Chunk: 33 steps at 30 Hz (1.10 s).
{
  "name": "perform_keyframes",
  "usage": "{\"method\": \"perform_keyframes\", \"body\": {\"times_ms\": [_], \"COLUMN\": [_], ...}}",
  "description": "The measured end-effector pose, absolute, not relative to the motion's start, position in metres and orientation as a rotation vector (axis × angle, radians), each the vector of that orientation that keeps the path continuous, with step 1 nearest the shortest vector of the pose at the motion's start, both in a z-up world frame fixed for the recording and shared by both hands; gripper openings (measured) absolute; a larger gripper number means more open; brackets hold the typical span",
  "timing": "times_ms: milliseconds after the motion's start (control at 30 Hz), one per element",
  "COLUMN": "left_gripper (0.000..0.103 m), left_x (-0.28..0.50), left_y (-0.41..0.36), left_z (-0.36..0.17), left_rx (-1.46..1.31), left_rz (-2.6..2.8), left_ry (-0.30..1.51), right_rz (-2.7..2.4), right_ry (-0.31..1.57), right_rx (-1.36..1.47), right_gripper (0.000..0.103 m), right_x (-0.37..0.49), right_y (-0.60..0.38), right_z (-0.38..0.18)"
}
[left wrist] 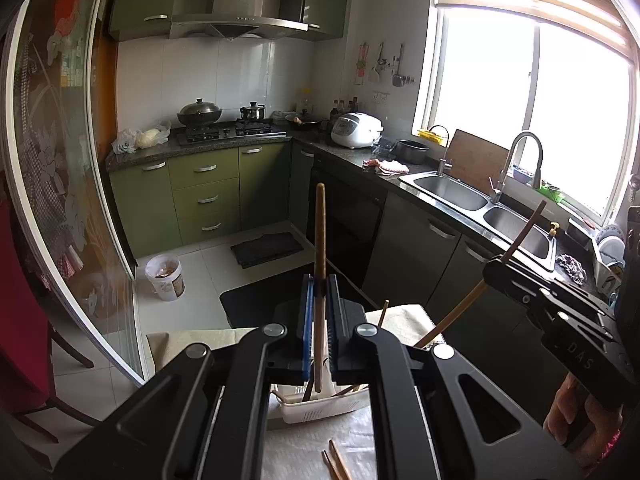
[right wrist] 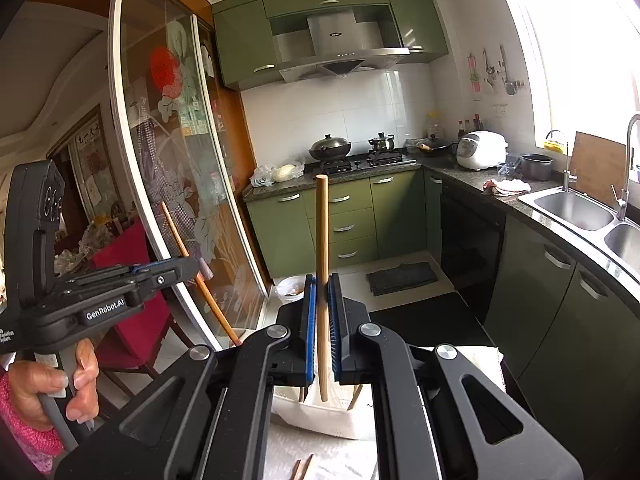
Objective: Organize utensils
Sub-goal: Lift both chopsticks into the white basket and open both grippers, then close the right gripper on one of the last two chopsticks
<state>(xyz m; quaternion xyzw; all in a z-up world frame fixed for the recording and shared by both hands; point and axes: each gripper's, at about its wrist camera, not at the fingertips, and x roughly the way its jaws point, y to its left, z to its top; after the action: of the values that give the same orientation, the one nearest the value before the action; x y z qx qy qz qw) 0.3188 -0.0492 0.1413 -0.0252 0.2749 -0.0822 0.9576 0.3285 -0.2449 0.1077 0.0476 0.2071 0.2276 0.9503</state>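
Overhead, both grippers' jaws are clamping slender wooden chopsticks: left gripper and right gripper, above a white slotted plastic basket.

One brown chopstick stands upright, another likewise — each clamped mid-length. Below sits a white slotted basket; two more chopsticks lie flat nearby.

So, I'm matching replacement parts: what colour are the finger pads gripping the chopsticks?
Blue, on both the left gripper and the right gripper; the right wrist view shows it best.
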Motion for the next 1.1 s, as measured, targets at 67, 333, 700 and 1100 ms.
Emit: {"method": "perform_keyframes", "body": {"times_ms": [67, 333, 700, 1100], "left_gripper": [0.006, 0.006, 0.018, 0.026], "left_x": [0.329, 0.347, 0.338, 0.293], "left_y": [-0.052, -0.056, -0.058, -0.053], "left_z": [0.129, 0.067, 0.053, 0.075], "left_rx": [-0.048, -0.023, -0.011, -0.022], "left_rz": [-0.165, -0.149, -0.144, -0.162], "left_ry": [0.577, 0.733, 0.766, 0.732], "right_rz": [0.456, 0.441, 0.439, 0.460], "right_ry": [0.430, 0.560, 0.613, 0.559], "right_rx": [0.089, -0.007, -0.032, -0.016], "right_gripper": [0.007, 0.007, 0.007, 0.026], "right_x": [0.339, 0.364, 0.362, 0.292], "right_y": [-0.239, -0.210, -0.203, -0.231], "right_z": [0.102, 0.043, 0.011, 0.030]}}
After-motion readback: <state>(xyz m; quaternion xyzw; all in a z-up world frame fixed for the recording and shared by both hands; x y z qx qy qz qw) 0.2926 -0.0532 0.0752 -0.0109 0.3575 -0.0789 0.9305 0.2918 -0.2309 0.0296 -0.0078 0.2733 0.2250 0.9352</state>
